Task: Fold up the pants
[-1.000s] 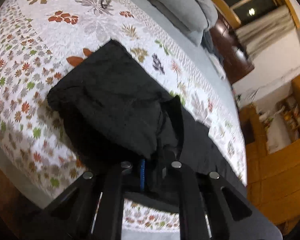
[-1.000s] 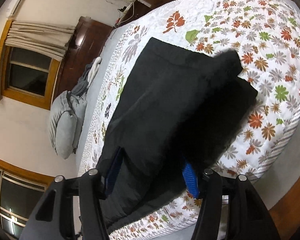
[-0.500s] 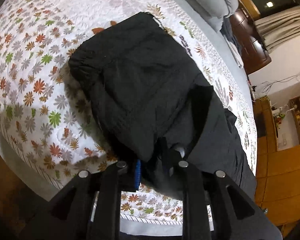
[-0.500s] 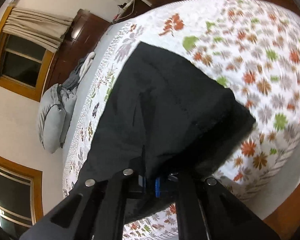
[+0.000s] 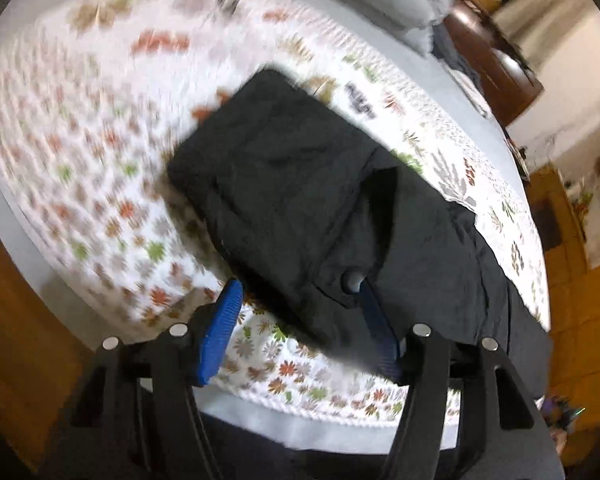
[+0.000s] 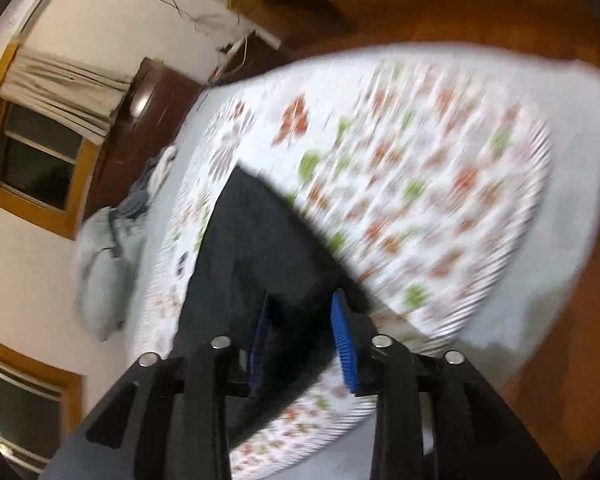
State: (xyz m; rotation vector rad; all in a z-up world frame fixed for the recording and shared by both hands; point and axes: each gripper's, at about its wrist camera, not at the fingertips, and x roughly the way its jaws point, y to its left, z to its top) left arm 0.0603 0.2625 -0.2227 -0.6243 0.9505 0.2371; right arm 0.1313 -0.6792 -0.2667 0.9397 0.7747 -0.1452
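The black pants point(image 5: 300, 200) lie folded on the quilt point(image 5: 80, 160), running toward 1 o'clock, and both claws—left gripper point(image 5: 300, 320), right gripper point(image 6: 300, 336)—have just been opening, jaws apart around cloth unclamped—likely releasing the laid fold.

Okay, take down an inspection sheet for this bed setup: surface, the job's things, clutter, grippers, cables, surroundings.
Surface: bed with a leaf-print quilt, blurred by motion.
Job's things: black pants lying folded over on the quilt, near its edge.
Clutter: grey pillows and bundled cloth at the far end.
Grippers: left gripper open, jaws just opened, pants edge between the pads, not pinched; right gripper open, jaws just opened, dark cloth between the pads.
Cables: loose wires on the far wall.
Surroundings: wooden floor, curtained window, dark wood cabinet.
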